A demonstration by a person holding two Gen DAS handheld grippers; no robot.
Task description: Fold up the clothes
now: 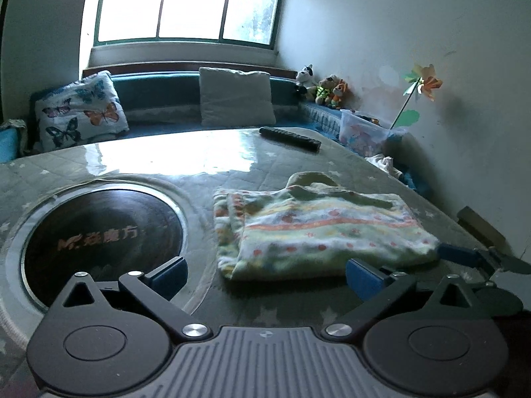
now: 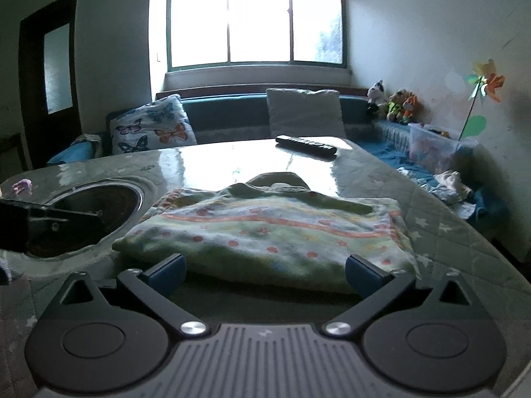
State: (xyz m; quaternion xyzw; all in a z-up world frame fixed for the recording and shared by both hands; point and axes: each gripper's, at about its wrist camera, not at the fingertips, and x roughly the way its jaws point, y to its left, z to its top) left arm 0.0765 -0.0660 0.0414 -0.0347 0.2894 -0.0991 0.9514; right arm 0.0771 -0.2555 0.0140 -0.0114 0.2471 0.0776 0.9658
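Near the desk point(image 1: 139, 162) edge, at 2 o'clock, clear plastic bin point(image 1: 363, 132) with pale jumbled contents, too blurred to identify. Folded garment point(image 2: 265, 235) lies flat mid-desk. Left claw point(image 1: 265, 277) spread wide, holding nothing; right claw point(image 2: 265, 273) likewise spread, empty, garment's near edge just beyond fingertips.

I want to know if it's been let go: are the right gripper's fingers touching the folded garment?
Cannot tell. In the right wrist view the right gripper is open, its fingers spread along the folded garment's near edge, overlapping it; no clear gap or contact shows.
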